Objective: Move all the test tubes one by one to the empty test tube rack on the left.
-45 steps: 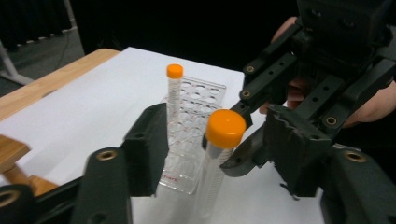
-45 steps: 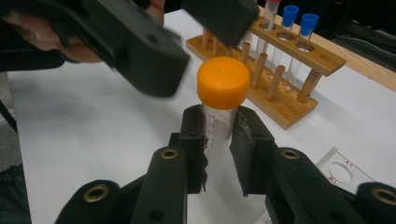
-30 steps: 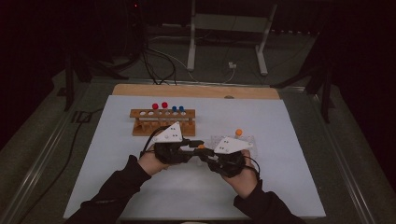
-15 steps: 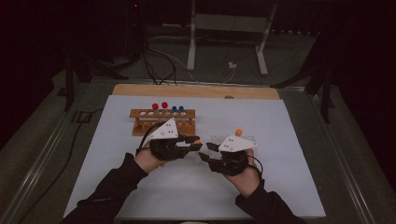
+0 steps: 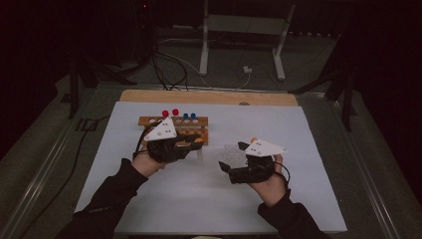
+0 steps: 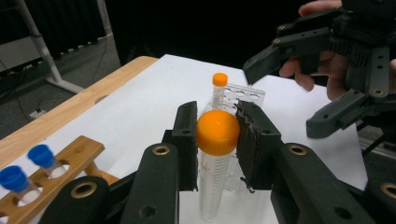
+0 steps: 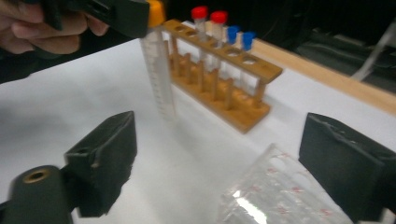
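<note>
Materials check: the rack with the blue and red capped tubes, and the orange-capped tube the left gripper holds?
Brown tube rack: looks like wood, matte, grain-toned brown with drilled round holes. Orange-capped tube: likely clear plastic, see-through wall with printed graduation marks; its cap looks like smooth, slightly glossy plastic. Left gripper clamps it at the cap.

left claw clamping orange-capped tube, right claw spread beyond
</note>
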`<state>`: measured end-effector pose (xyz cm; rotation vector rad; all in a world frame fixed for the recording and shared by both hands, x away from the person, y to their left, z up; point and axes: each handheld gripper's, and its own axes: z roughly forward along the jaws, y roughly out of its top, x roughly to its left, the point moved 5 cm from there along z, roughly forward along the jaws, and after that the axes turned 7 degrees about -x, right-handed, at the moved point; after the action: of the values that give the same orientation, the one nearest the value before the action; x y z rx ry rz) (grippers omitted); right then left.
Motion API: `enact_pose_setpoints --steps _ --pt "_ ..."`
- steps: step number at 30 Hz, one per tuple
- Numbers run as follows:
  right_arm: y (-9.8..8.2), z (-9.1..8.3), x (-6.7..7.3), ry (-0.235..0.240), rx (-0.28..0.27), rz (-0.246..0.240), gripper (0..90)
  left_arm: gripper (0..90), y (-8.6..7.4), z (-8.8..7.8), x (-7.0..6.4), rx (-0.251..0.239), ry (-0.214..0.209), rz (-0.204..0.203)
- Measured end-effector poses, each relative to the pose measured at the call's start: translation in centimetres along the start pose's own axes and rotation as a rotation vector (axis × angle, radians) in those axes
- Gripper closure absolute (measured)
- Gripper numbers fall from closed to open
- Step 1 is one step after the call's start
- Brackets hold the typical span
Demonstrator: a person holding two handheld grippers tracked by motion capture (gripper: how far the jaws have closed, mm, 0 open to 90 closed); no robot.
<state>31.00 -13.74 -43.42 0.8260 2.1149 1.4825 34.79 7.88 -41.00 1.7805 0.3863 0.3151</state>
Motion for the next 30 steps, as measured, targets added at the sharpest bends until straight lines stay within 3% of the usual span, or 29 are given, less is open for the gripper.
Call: enact_pose_setpoints --steps 3,14,22,30 --pt "-0.1 -0.2 -0.3 0.007 0.008 -0.013 0.0 71.6 0.2 -0.5 0.8 -0.009 0.024 -0.006" --pt "-0.2 -1.4 -2.3 -0.016 -0.011 0.044 0.0 71.6 1.9 -3.1 4.0 -0.033 0.125 -0.001" --pt "0.1 -2.0 -2.7 -0.036 -0.039 0.037 0.0 71.7 2.5 -5.0 6.8 -0.053 0.216 0.002" --pt "0.0 -2.1 -2.7 -0.043 -0.034 0.026 0.0 71.7 1.8 -6.2 10.1 -0.034 0.315 -0.027"
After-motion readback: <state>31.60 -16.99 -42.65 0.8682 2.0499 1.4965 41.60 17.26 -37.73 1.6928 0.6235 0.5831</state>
